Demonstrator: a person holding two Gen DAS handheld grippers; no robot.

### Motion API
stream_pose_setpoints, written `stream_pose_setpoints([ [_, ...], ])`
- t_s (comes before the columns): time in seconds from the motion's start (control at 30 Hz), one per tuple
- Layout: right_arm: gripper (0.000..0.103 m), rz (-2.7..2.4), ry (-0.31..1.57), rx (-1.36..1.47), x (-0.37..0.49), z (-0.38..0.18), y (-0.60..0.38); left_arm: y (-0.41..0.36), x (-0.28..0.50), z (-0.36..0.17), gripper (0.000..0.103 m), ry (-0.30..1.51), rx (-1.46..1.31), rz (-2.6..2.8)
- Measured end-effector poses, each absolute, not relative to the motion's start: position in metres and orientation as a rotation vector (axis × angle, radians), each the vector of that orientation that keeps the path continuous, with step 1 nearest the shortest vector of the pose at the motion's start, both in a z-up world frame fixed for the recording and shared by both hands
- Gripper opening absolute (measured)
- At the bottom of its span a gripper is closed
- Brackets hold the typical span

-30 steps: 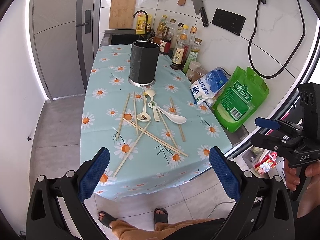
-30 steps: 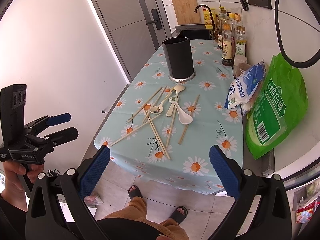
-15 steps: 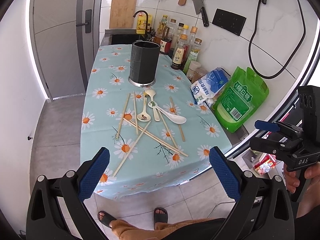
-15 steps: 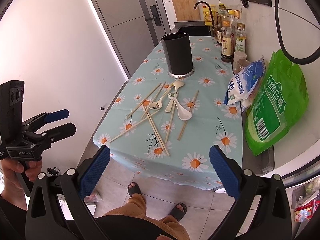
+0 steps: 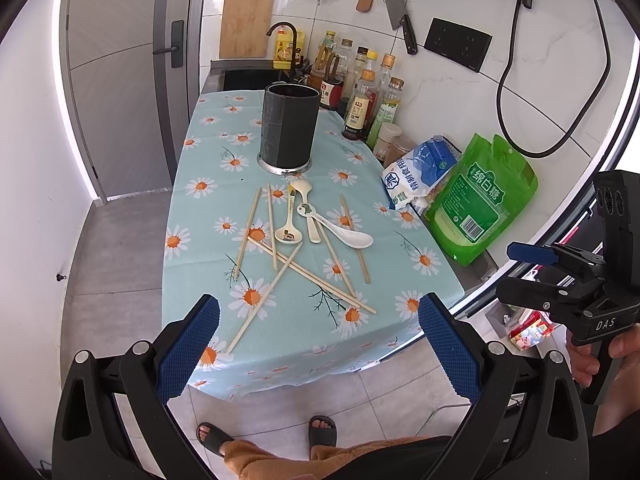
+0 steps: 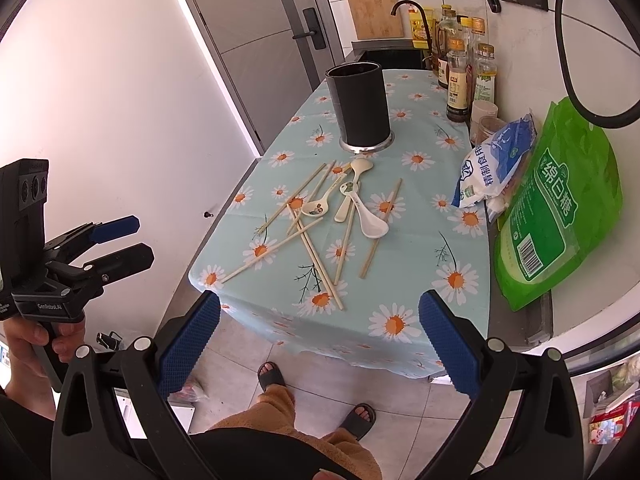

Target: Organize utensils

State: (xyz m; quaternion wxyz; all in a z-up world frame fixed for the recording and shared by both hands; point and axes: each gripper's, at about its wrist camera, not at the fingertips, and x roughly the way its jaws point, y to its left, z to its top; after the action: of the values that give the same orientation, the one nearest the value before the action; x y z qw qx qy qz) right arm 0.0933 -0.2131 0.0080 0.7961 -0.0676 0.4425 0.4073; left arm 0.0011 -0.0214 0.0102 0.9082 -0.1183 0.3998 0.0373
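- My left gripper (image 5: 318, 344) hangs short of the table's near edge, its blue ribbed pads (image 5: 188, 346) spread wide with nothing between them; in the right wrist view it shows at the far left (image 6: 128, 240), gripped by my left hand (image 6: 38, 340).
- The counter wears a pale blue daisy-print tablecloth (image 5: 200, 216); at its far end stands the tall black cylindrical utensil holder (image 5: 289, 126), upright on a metal base.
- Just in front of the holder lie the loose wooden chopsticks (image 5: 276, 256), scattered and crossing one another, one reaching toward the near edge.
- Among them lie three cream plastic spoons (image 5: 304, 216), and the white ceramic soup spoon (image 5: 348, 236) lies furthest right, touching a chopstick.
- Along the wall stand sauce bottles (image 5: 362, 100), then a blue-and-white salt bag (image 5: 416, 172) and a green sugar bag (image 5: 480, 200).
- My right gripper (image 6: 320, 340) also hovers off the table's near edge, fingers wide apart and empty; my right hand (image 5: 600, 356) holds its handle.
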Motion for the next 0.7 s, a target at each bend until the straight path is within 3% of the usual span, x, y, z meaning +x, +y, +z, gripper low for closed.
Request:
stream_pose_setpoints([
  [0.7,0.099,0.882,0.954,-0.155,0.0950,0.0051,-0.2116,-0.0192,0.0020,0.0127,0.096,0.823,-0.247,0.097],
])
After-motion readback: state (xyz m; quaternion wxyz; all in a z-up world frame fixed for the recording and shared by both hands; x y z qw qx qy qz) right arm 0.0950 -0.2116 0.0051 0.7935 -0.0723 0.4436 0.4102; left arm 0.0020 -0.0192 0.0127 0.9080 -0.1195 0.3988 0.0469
